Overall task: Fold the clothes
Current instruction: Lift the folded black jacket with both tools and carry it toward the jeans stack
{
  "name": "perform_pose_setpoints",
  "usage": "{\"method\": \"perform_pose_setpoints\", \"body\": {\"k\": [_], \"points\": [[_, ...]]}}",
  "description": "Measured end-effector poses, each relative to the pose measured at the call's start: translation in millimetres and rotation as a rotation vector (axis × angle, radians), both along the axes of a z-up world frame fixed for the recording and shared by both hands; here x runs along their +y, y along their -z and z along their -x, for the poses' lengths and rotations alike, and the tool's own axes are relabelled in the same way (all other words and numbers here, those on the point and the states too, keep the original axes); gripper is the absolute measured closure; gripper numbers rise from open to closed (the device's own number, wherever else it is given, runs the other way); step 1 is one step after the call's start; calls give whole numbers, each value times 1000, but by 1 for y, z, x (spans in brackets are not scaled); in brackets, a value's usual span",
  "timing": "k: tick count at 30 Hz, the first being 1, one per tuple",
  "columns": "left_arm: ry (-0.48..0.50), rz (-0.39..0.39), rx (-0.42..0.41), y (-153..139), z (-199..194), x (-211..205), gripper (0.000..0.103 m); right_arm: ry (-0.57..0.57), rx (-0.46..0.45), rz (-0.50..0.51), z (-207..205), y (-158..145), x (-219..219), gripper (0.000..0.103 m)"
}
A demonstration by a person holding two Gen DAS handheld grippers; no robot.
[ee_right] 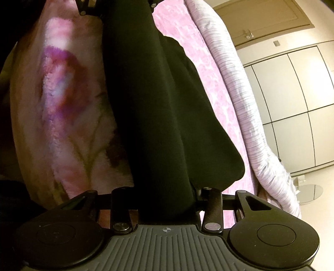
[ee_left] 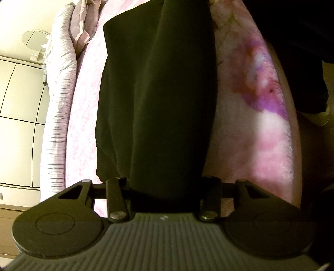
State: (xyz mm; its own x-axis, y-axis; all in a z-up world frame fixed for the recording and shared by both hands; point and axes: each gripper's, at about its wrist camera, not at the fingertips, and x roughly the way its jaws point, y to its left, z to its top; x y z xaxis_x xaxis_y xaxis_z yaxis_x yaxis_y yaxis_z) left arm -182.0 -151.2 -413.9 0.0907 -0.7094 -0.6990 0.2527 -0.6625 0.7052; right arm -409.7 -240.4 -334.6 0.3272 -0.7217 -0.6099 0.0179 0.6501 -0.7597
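Observation:
A black garment (ee_left: 158,93) stretches as a taut, folded band from my left gripper (ee_left: 165,187) up to the top of the left wrist view, above a pink bed. Its cloth fills the gap between the jaws and hides the fingertips. In the right wrist view the same black garment (ee_right: 162,125) runs from my right gripper (ee_right: 167,198) to the top edge, where a black link of the left gripper's frame (ee_right: 82,8) shows. Both grippers are shut on the garment, one at each end. A loose lobe of the cloth hangs to the side (ee_right: 219,162).
Under the garment lie a pink bedspread (ee_left: 83,125) and a fluffy flowered blanket (ee_left: 261,125). A rolled striped quilt (ee_left: 56,125) lines the bed's far side. Beyond it are white wardrobe doors (ee_right: 292,93) and a round glass stand (ee_right: 311,192). A person's dark clothing (ee_left: 292,41) is close by.

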Motion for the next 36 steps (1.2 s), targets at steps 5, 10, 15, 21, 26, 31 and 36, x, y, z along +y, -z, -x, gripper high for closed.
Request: {"method": "perform_pose_setpoints", "body": {"k": [5, 10, 15, 21, 26, 31, 36], "points": [[3, 7, -4, 0, -1, 0, 62, 11, 17, -2, 7, 0, 0, 63], [5, -3, 11, -4, -8, -2, 62, 25, 32, -11, 5, -3, -9, 63], [14, -8, 20, -5, -13, -4, 62, 28, 33, -25, 4, -9, -17, 63], [42, -74, 44, -16, -15, -13, 63, 19, -27, -112, 14, -28, -55, 67], [43, -159, 84, -41, -26, -16, 66, 16, -64, -224, 15, -58, -80, 70], [10, -244, 83, -75, -20, -20, 69, 20, -67, -291, 12, -102, -91, 72], [-23, -315, 67, -146, 10, -40, 70, 21, -46, -339, 29, -170, -97, 73]]}}
